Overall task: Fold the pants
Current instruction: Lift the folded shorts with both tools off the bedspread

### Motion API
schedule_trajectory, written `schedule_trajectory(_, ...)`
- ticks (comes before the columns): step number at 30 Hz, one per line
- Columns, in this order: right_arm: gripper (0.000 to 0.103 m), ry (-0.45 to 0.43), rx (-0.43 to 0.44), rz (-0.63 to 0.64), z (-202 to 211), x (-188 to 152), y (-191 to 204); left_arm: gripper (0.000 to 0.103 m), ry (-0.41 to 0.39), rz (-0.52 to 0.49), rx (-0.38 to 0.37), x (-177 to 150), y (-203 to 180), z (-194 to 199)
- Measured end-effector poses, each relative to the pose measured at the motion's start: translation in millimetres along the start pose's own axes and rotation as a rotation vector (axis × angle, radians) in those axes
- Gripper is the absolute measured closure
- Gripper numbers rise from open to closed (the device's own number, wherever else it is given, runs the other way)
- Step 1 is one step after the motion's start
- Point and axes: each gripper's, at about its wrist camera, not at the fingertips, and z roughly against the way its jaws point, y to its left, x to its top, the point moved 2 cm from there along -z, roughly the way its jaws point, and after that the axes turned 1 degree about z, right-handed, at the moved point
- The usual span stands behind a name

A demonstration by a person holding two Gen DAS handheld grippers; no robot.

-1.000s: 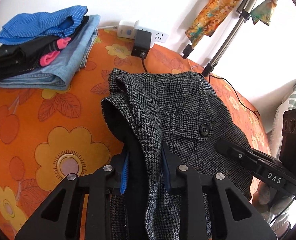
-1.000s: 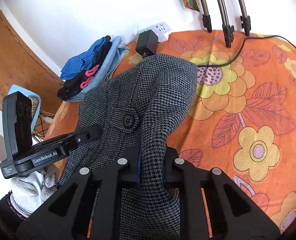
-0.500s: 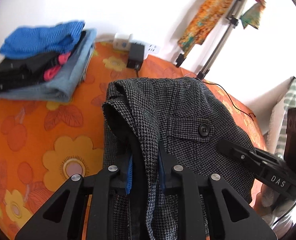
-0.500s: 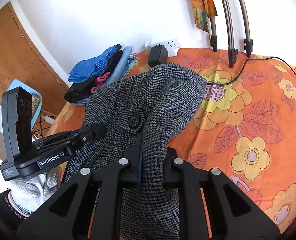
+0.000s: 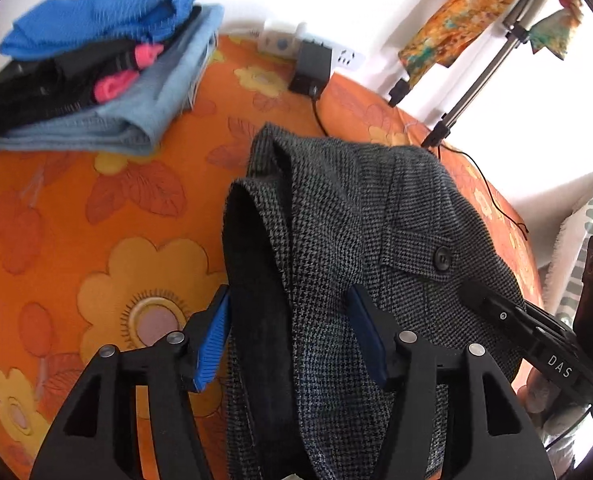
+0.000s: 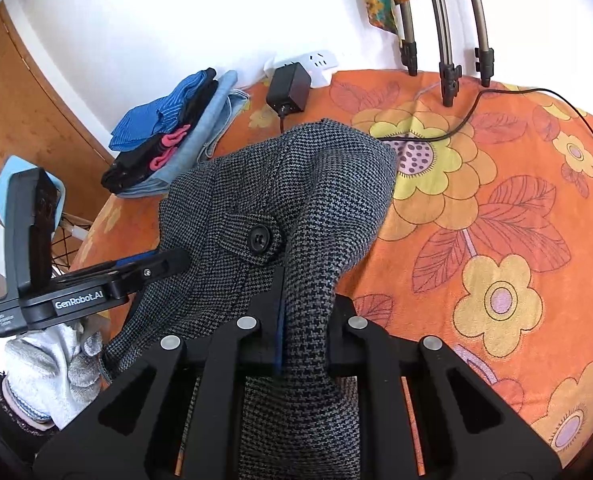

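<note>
The pants (image 5: 356, 216) are a fine black-and-grey houndstooth with a dark charcoal lining and a black button (image 5: 441, 259); the bedspread (image 6: 496, 216) beneath them is orange, printed with yellow flowers and rust-red leaves; beyond the pants the pile of clothes (image 5: 96, 76) runs bright blue on top, then black with pink bands, then pale blue denim; beside that pile a black adapter (image 6: 288, 88) sits in a white power strip (image 6: 316, 65); the left gripper (image 5: 292, 340) is black with blue pads on its fingers (image 5: 210, 344); the right gripper (image 6: 302, 320) is black too; the hanging cloth (image 5: 456, 8) above the pants is mottled orange, yellow and teal.
</note>
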Motion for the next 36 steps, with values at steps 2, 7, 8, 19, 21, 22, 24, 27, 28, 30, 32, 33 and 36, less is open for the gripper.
schedule_trajectory(2, 0.089, 0.004, 0.002, -0.006, -1.4, 0.0, -2.4, 0.045, 0.011, -0.004, -0.015, -0.1, -1.3, -3.4)
schedule_trajectory(7, 0.088, 0.014, 0.009, -0.016, -5.4, -2.5, -8.1, 0.041, 0.012, 0.023, -0.051, 2.4, -0.6, -5.9)
schedule_trajectory(8, 0.088, 0.018, 0.011, -0.013, -5.9, -2.5, -8.4, 0.041, 0.013, 0.021, -0.052, 2.6, -1.0, -6.3)
schedule_trajectory(19, 0.044, 0.045, -0.019, -0.067, -14.6, -2.6, -25.2, 0.075, 0.007, 0.013, -0.072, 2.8, -5.7, -7.4)
schedule_trajectory(21, 0.044, 0.051, 0.012, -0.097, -18.6, -4.9, -29.7, 0.076, 0.004, 0.013, -0.07, 2.6, -7.0, -8.0)
schedule_trajectory(22, 0.044, 0.056, 0.025, -0.101, -20.2, -6.1, -30.1, 0.076, 0.003, 0.014, -0.07, 2.7, -7.5, -7.7)
schedule_trajectory(24, 0.063, 0.058, 0.043, -0.09, -21.3, -6.8, -27.6, 0.077, 0.001, 0.014, -0.069, 2.5, -7.9, -7.0)
schedule_trajectory(27, 0.078, 0.056, 0.061, -0.07, -21.3, -7.5, -19.4, 0.078, -0.02, -0.019, -0.03, 0.8, -14.4, -4.1)
schedule_trajectory(28, 0.08, 0.052, 0.05, -0.046, -20.2, -7.3, -15.1, 0.079, -0.028, -0.031, -0.017, 0.3, -16.8, -2.9)
schedule_trajectory(30, 0.085, 0.035, 0.032, -0.023, -15.8, -5.5, -8.8, 0.08, -0.05, -0.054, 0.004, -0.4, -23.0, 1.0)
schedule_trajectory(32, 0.087, 0.015, 0.027, -0.018, -8.9, -3.1, -5.1, 0.081, -0.07, -0.077, 0.013, -0.6, -28.1, 6.1)
schedule_trajectory(33, 0.088, 0.005, 0.025, -0.015, -4.5, -2.3, -2.8, 0.081, -0.075, -0.09, -0.006, -0.4, -29.9, 8.7)
schedule_trajectory(36, 0.088, -0.032, 0.004, 0.032, 9.1, 0.5, 9.7, 0.081, -0.094, -0.1, -0.017, 1.5, -32.3, 18.3)
